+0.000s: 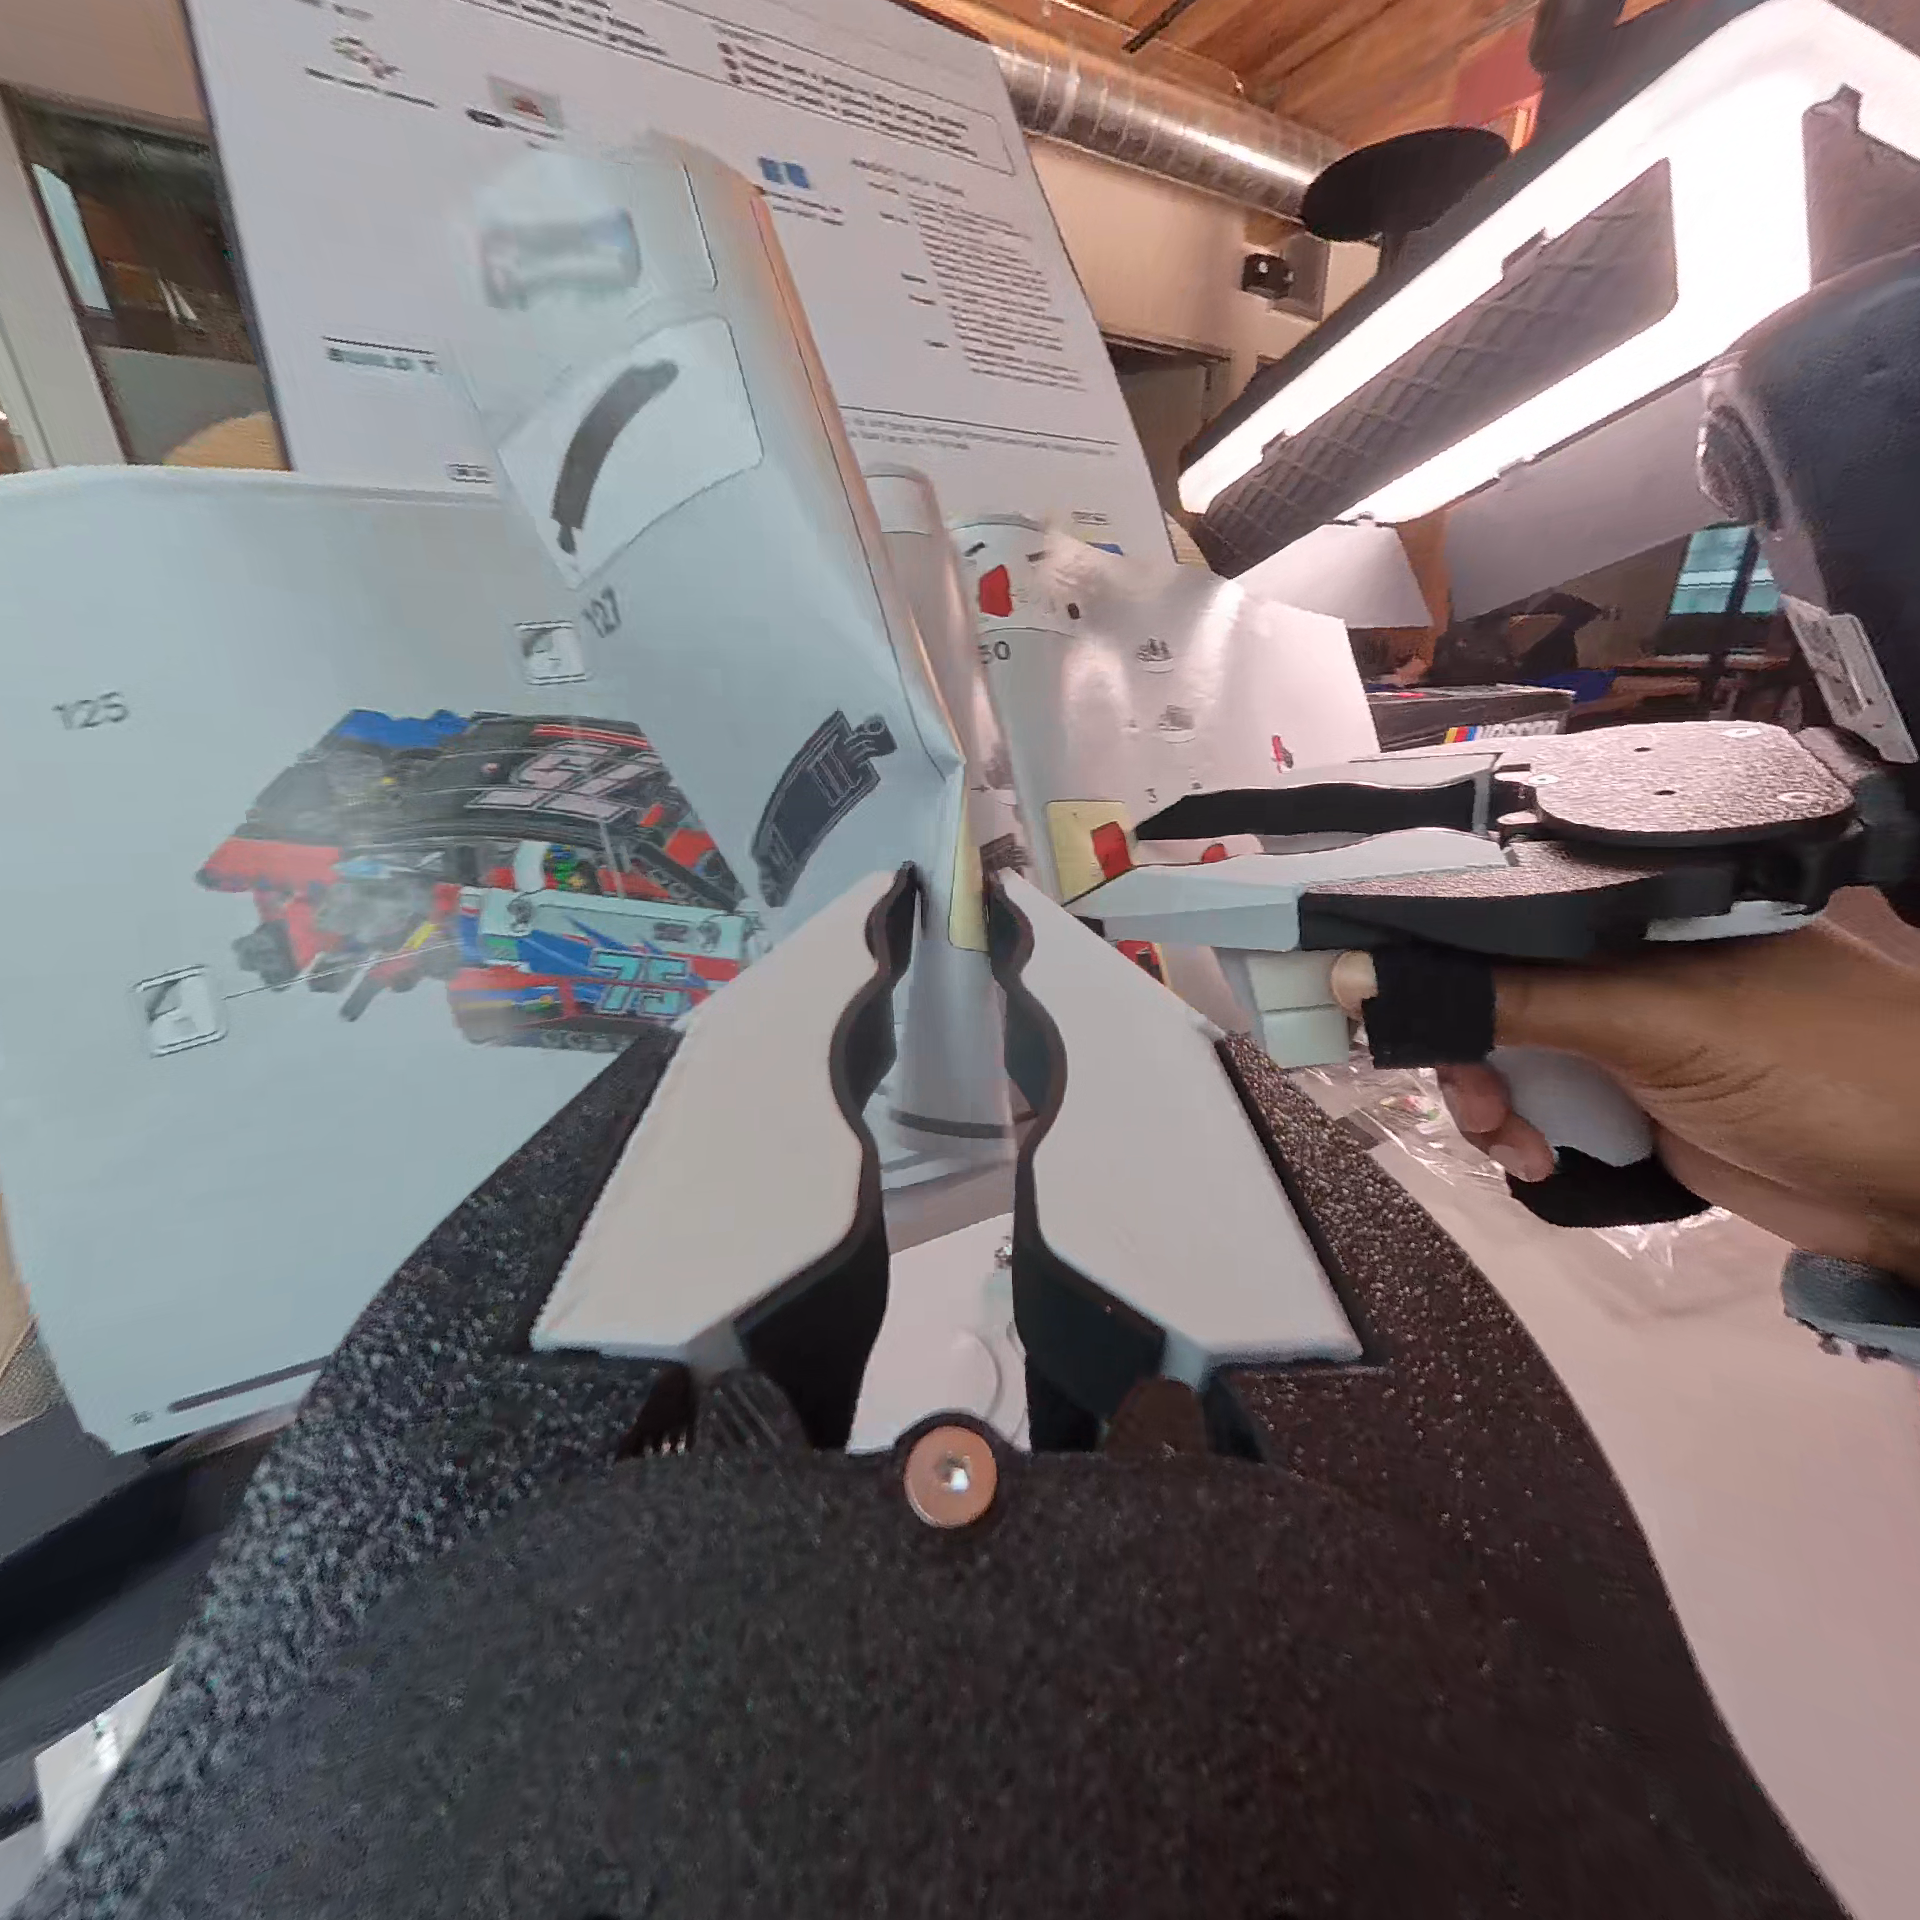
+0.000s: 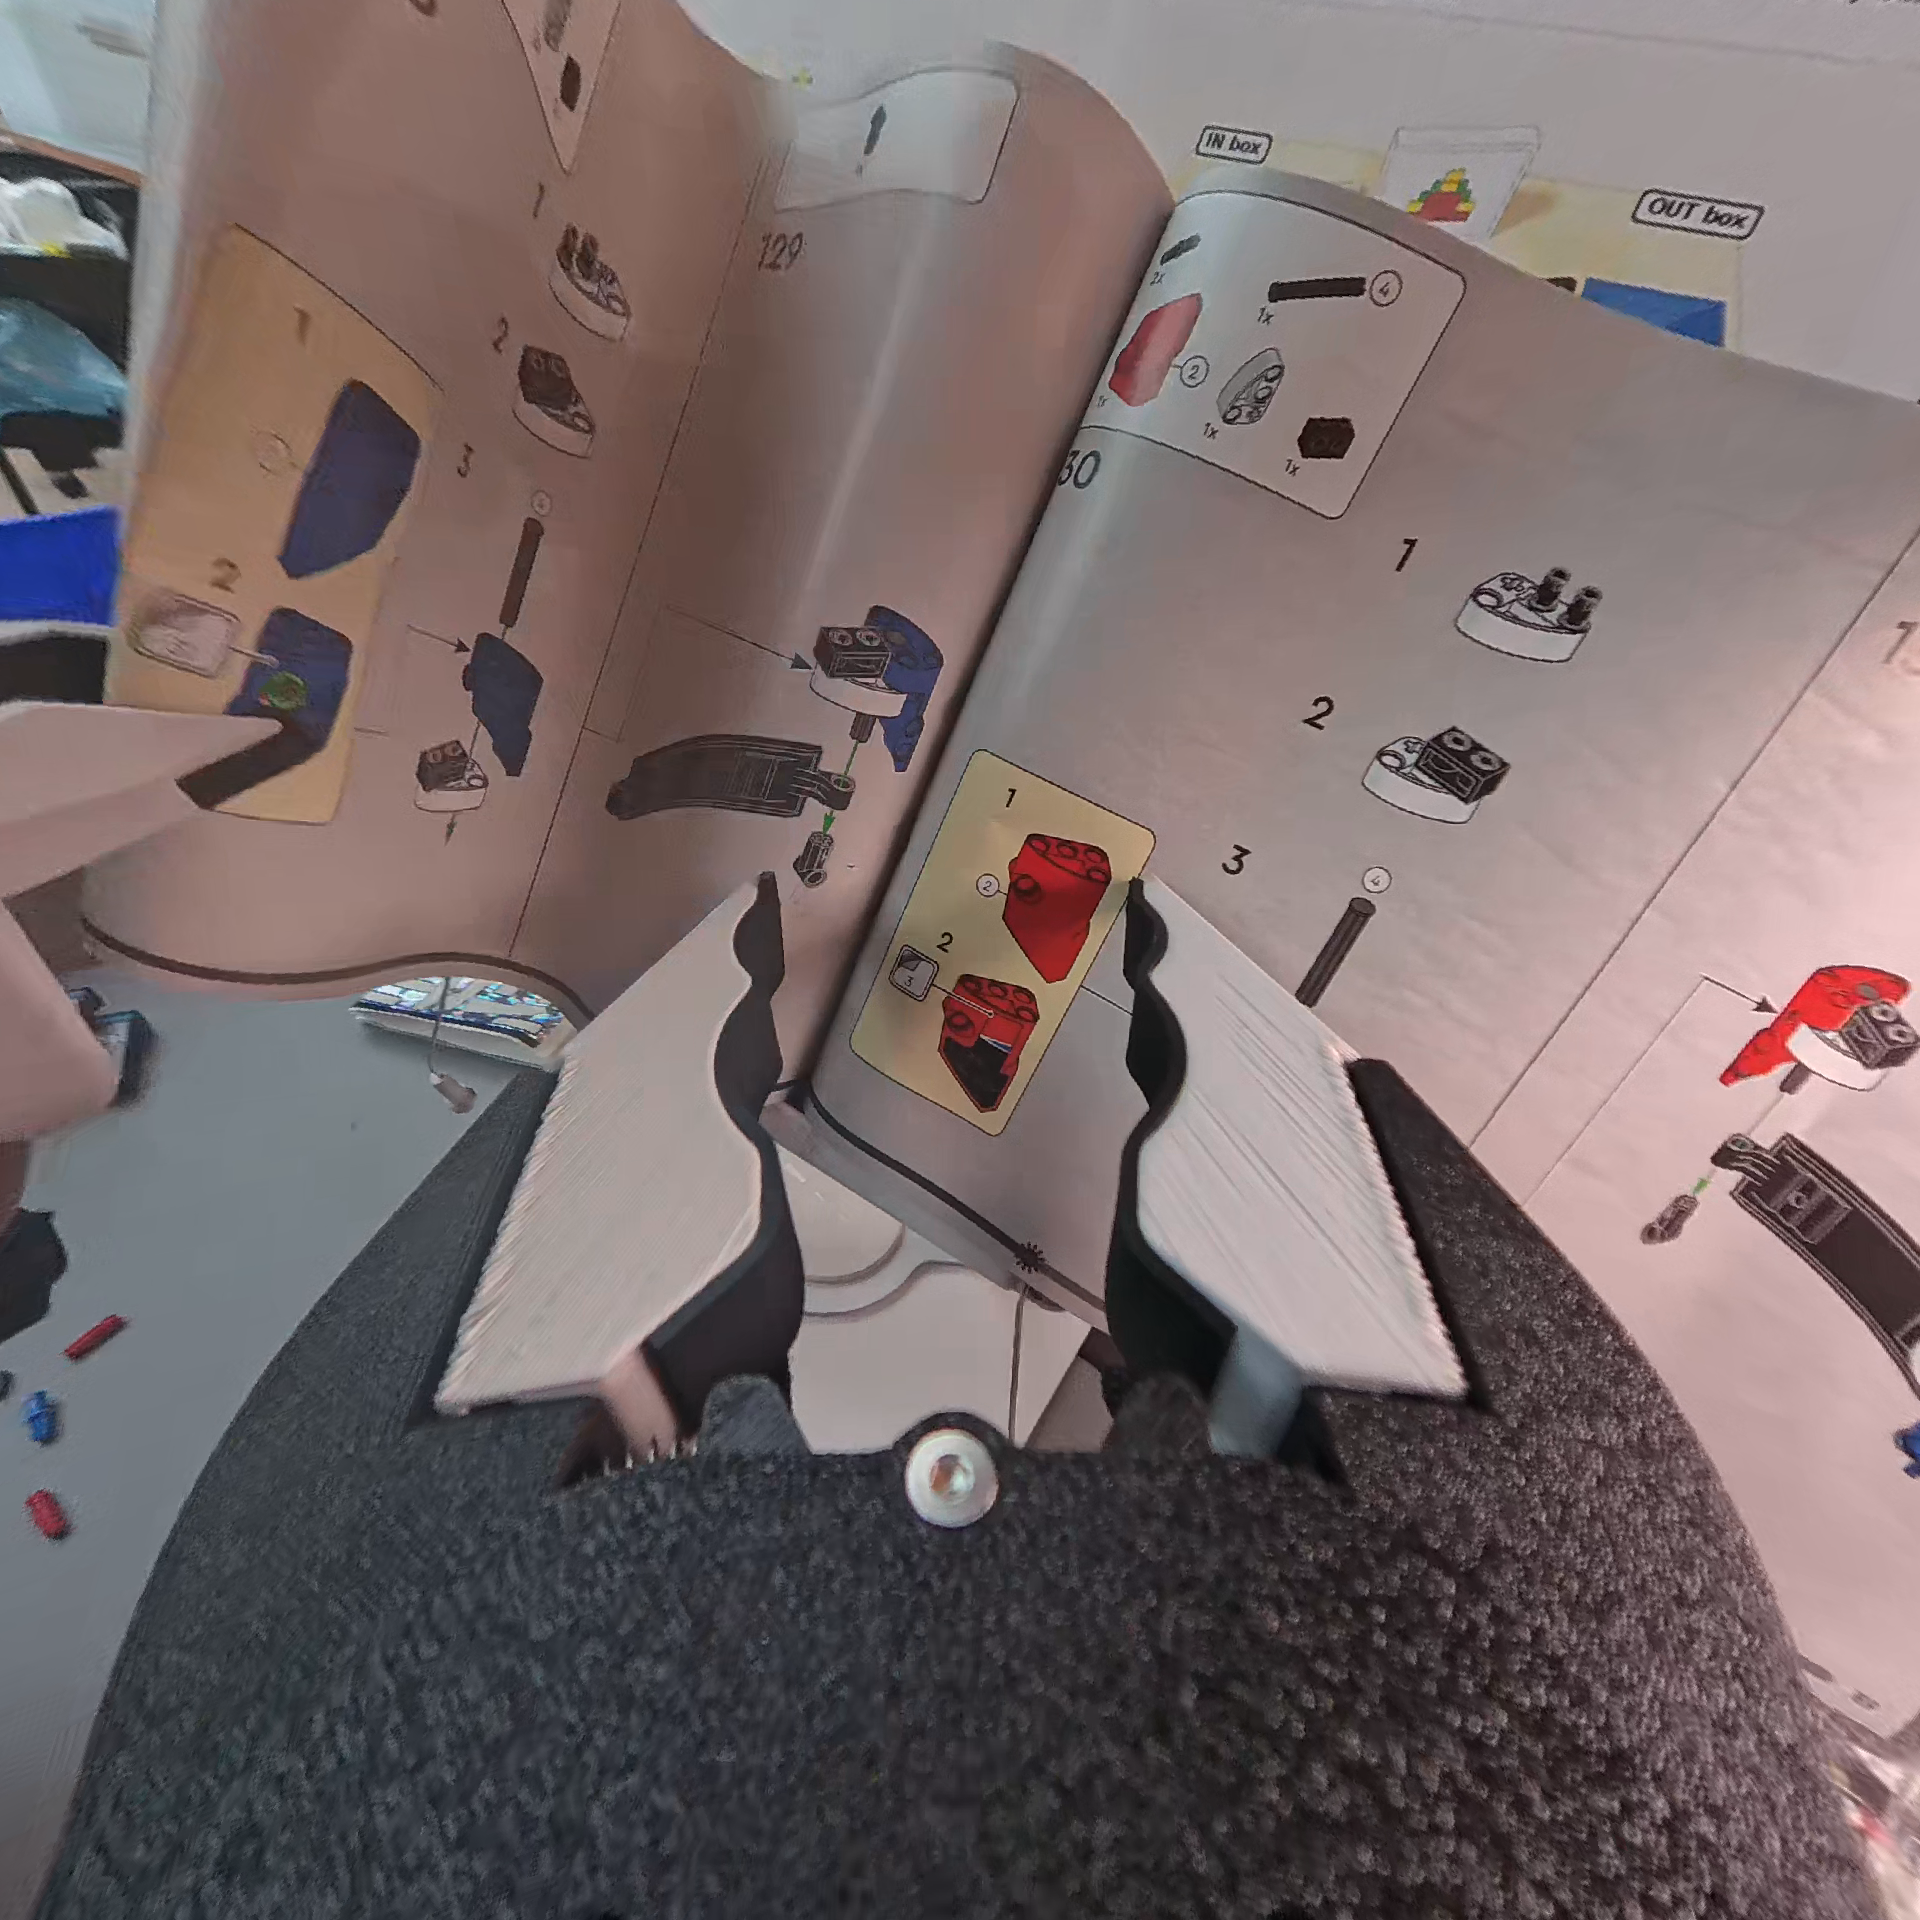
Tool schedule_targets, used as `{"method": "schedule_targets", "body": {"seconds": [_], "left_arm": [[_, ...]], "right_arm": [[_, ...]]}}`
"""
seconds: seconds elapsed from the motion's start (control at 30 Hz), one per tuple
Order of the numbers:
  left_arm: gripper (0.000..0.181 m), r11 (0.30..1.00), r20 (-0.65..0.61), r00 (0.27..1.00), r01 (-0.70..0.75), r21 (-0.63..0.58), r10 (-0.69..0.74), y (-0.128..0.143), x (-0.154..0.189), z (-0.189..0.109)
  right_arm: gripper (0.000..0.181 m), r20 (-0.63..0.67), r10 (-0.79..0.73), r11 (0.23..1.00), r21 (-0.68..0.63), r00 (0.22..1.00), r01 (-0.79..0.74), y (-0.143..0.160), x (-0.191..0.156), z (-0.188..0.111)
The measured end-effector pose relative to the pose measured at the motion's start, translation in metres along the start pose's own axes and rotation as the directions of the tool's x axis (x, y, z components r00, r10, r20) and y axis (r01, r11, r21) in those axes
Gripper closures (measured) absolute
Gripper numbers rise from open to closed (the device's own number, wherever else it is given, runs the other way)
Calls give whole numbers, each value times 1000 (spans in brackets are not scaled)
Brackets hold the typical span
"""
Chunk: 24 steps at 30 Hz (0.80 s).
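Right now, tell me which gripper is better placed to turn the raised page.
Left, probably. The left gripper is closed on the raised page; the right gripper is open, gripping nothing.

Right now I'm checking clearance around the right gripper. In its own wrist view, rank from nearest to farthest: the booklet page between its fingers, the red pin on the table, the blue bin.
1. Booklet page, between the right gripper fingers.
2. Red pin, low left on the table.
3. Blue bin, far left, behind.

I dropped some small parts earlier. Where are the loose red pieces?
In the right wrist view, two small red pieces lie on the grey table at the lower left, near a blue piece, left of the right gripper.
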<state>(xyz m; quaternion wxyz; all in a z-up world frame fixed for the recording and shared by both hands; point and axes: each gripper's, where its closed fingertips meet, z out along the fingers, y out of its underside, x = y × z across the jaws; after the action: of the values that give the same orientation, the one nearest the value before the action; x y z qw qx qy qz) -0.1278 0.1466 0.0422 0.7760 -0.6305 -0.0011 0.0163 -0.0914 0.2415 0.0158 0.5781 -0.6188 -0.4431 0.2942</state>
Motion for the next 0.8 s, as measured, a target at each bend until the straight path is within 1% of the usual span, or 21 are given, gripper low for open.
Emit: {"method": "schedule_targets", "body": {"seconds": [0.13, 0.2, 0.33, 0.43, 0.57, 0.67, 0.7, 0.73, 0.8], "left_arm": [[170, 1000, -91, 996, -8, -26, 6, 3, 29, 12], [170, 999, -131, 991, -11, -33, 6, 5, 40, 18], [165, 998, -228, 974, -31, -51, 18, 9, 64, 26], [164, 996, -260, 965, -63, -64, 44, 13, 75, 30], [165, 993, -276, 959, -87, -75, 63, 18, 81, 35], [165, 990, -284, 955, -115, -87, 86, 24, 85, 39], [165, 987, -287, 952, -135, -90, 104, 27, 87, 40], [166, 983, -291, 949, -158, -94, 124, 30, 89, 41], [166, 976, -309, 939, -192, -107, 151, 34, 96, 43]], "right_arm": [[119, 118, 109, 993, 40, 987, -115, -4, 2, -8], [121, 175, 155, 985, 49, 972, -166, -4, 4, -12], [119, 290, 226, 966, 56, 930, -252, -4, 4, -25], [117, 391, 282, 941, 67, 876, -332, -6, 3, -41], [114, 477, 317, 914, 77, 820, -398, -1, 4, -61], [113, 603, 362, 856, 88, 711, -510, -15, -3, -81], [114, 611, 367, 846, 94, 702, -525, -19, -3, -84], [117, 599, 370, 849, 94, 710, -521, -21, -2, -82], [128, 549, 376, 874, 58, 746, -483, -17, -1, -72]]}}
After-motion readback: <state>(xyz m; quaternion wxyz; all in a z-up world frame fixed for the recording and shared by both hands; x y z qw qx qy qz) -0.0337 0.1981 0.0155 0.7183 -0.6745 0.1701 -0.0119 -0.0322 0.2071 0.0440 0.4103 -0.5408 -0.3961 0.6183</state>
